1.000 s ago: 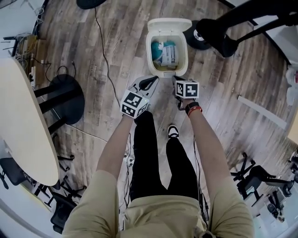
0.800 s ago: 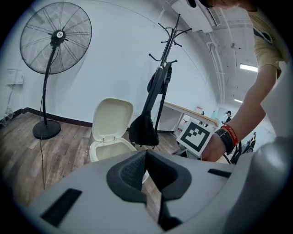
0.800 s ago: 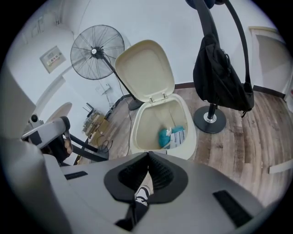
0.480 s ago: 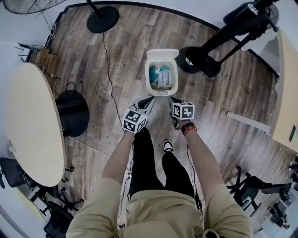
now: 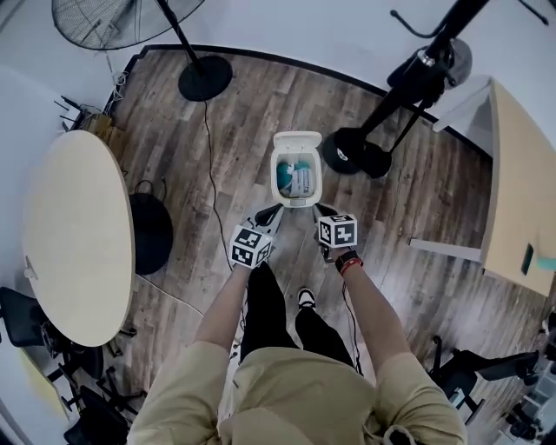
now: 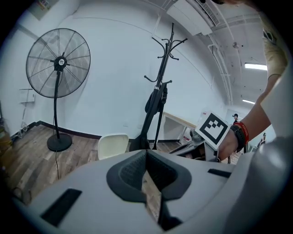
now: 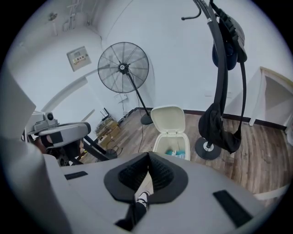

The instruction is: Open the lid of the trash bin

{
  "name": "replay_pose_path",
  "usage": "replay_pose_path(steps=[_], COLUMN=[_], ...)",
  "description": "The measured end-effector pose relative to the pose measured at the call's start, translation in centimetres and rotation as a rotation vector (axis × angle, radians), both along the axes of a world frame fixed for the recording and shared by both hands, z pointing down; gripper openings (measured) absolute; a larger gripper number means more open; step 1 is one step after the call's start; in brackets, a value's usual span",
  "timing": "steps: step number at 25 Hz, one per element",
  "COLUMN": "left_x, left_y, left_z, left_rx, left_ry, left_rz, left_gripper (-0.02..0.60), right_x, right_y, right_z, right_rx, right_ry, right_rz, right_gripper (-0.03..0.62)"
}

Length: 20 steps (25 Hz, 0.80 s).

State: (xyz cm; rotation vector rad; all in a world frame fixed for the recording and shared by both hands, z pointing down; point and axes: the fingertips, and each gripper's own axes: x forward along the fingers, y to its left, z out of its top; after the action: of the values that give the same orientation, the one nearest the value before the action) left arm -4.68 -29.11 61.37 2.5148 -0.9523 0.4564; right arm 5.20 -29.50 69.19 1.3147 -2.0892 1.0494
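Left gripper (image 5: 270, 213): held in the person's left hand, jaws pressed together at the tips, nothing pinched between them
Right gripper (image 5: 322, 211): held in the right hand, jaws likewise closed tip to tip and empty
Placement of grippers: both are pointed towards the trash bin (image 5: 295, 181), one at each side of its near edge, close to it but apart from it
Trash bin: cream-coloured, set upright on the wooden floor (image 5: 217, 113) just ahead of the person's feet
Lid (image 5: 297, 142): already swung up and back, stood open on the far side of the bin, its inner face shown to the head view
Contents: teal and white rubbish is seen inside the open bin
Surroundings: a coat stand (image 5: 356, 156) is placed just to the right of the bin, a pedestal fan (image 5: 104, 22) well apart at the far left
Right wrist: a red band and a dark watch are worn
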Motion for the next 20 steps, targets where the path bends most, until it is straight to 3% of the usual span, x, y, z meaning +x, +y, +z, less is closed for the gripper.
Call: replay_pose_path(steps=[20], left_x=[-1.7], left_y=[11.7], left_z=[-20.0], left_rx=[0.171], left_ry=[-0.022], left_rz=[-0.177], left_gripper=[0.025], right_x=[2.7], right_y=[11.8], right_z=[-24.1], right_rx=[0.33], right_ry=[-0.001], right_rz=[0.032], right_gripper=[0.014])
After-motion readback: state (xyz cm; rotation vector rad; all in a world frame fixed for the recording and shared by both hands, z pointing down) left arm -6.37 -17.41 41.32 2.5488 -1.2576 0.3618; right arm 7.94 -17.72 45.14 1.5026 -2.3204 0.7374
